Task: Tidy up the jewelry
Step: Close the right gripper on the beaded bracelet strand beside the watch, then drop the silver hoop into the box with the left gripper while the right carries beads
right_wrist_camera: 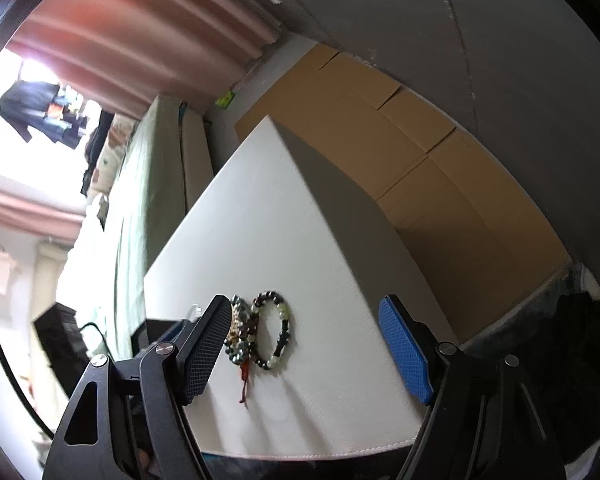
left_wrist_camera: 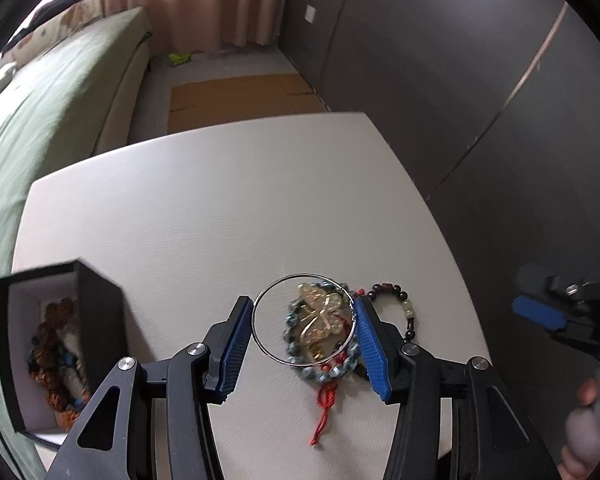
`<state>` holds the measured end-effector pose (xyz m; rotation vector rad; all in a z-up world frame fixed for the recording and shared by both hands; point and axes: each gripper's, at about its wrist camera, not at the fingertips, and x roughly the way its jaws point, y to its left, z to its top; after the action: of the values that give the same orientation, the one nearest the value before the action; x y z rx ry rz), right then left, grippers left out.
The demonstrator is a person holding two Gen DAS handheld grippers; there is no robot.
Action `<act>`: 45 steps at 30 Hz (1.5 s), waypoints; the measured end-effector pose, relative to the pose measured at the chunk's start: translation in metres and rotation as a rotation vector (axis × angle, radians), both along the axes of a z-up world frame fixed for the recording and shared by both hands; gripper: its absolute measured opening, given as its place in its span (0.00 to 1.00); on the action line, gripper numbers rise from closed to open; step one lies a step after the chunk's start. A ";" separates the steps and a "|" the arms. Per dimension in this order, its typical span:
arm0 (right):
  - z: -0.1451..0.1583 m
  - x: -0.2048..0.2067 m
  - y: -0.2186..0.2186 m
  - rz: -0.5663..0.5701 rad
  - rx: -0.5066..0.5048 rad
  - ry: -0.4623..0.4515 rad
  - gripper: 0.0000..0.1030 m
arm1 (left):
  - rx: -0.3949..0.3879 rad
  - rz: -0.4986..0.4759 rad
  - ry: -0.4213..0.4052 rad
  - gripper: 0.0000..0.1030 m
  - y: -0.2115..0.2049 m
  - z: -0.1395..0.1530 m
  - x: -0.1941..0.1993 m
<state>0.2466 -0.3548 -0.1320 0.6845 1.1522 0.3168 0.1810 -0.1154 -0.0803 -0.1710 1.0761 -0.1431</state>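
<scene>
My left gripper [left_wrist_camera: 302, 314] is shut on a thin silver bangle [left_wrist_camera: 300, 275], which spans the gap between its blue pads and hangs just over a jewelry pile. In the pile lie a gold clover piece [left_wrist_camera: 324, 312], a grey-green bead bracelet [left_wrist_camera: 330, 371] with a red cord, and a dark bead bracelet [left_wrist_camera: 409, 309] with pale green beads. A black box [left_wrist_camera: 98, 320] at the left holds brown bead strings [left_wrist_camera: 56, 356]. My right gripper [right_wrist_camera: 304, 300] stands open and empty, behind the dark bead bracelet [right_wrist_camera: 283, 336] and the grey-green bracelet [right_wrist_camera: 238, 346].
The white table [left_wrist_camera: 220, 200] ends at its right edge close to the pile. A dark wall stands beyond it, with flat cardboard [right_wrist_camera: 420, 152] on the floor. A bed [left_wrist_camera: 60, 92] runs along the left. A person's hand [left_wrist_camera: 588, 428] shows at the lower right.
</scene>
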 end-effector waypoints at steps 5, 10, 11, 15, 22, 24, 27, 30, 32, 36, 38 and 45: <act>0.001 -0.001 0.022 0.045 -0.065 -0.015 0.74 | -0.087 0.073 -0.042 0.51 0.032 0.004 -0.019; -0.007 -0.001 0.053 0.096 -0.166 -0.007 0.70 | -0.123 0.136 -0.046 0.51 0.055 0.009 -0.022; -0.008 0.000 0.057 0.102 -0.181 -0.005 0.69 | -0.116 0.149 -0.056 0.51 0.061 0.013 -0.024; -0.006 0.002 0.076 0.119 -0.273 -0.027 0.69 | -0.099 0.162 -0.077 0.51 0.074 0.019 -0.029; -0.016 0.006 0.103 0.150 -0.360 -0.009 0.59 | -0.116 0.193 -0.089 0.51 0.094 0.023 -0.036; -0.013 0.006 0.115 0.165 -0.435 -0.035 0.57 | -0.120 0.196 -0.089 0.51 0.098 0.024 -0.039; -0.013 0.006 0.126 0.185 -0.515 -0.057 0.42 | -0.111 0.198 -0.089 0.51 0.098 0.023 -0.041; -0.012 0.004 0.136 0.216 -0.602 -0.081 0.12 | -0.108 0.205 -0.086 0.51 0.100 0.022 -0.043; -0.010 0.002 0.136 0.237 -0.571 -0.083 0.09 | -0.109 0.213 -0.090 0.51 0.102 0.023 -0.045; 0.001 -0.007 0.132 0.258 -0.479 -0.105 0.09 | -0.120 0.227 -0.103 0.51 0.106 0.029 -0.052; 0.011 -0.011 0.126 0.254 -0.401 -0.123 0.09 | -0.130 0.236 -0.113 0.51 0.110 0.034 -0.057; 0.049 -0.034 0.126 0.238 -0.221 -0.241 0.09 | -0.130 0.289 -0.147 0.51 0.132 0.044 -0.076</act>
<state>0.2124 -0.2291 -0.0834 0.3049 1.0194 0.4529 0.1053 0.0163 -0.0363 -0.4244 0.8853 0.0348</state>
